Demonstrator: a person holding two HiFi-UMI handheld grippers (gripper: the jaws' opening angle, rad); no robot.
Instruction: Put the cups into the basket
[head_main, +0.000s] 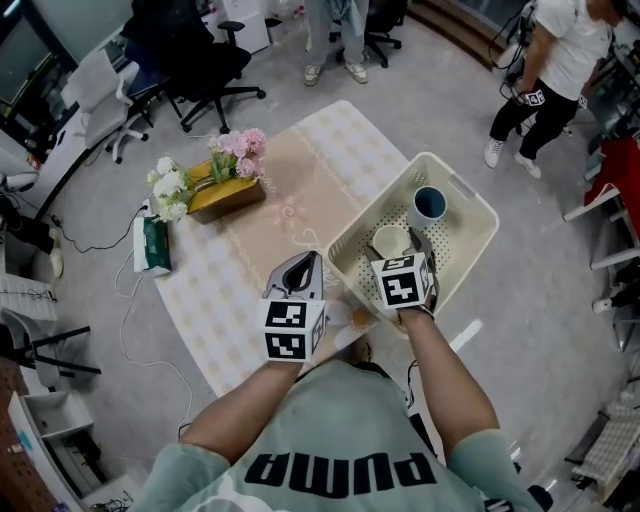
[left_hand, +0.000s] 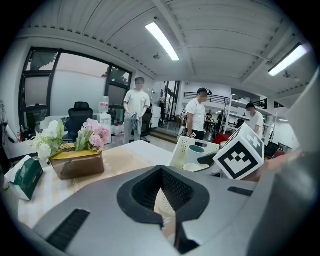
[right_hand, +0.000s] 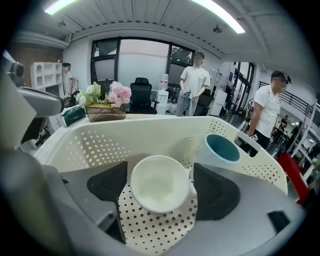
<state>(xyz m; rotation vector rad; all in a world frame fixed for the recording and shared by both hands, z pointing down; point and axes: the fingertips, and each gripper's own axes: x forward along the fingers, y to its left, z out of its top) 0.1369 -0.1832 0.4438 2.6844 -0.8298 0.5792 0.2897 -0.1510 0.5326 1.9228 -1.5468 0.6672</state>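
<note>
My right gripper (right_hand: 161, 200) inside basket (right_hand: 75, 145), jaws spread, white cup (right_hand: 159, 181) standing between pads, thin gap each side, cup on perforated basket floor. Blue cup (right_hand: 221, 149) just beyond it, toward basket's far right wall. My left gripper (left_hand: 162, 197) over tabletop (head_main: 290, 215), left of basket, jaws clenched on nothing. Farther along tabletop: flower box (head_main: 222, 180), then green pack (head_main: 153, 245). People (right_hand: 196, 82) standing well beyond
</note>
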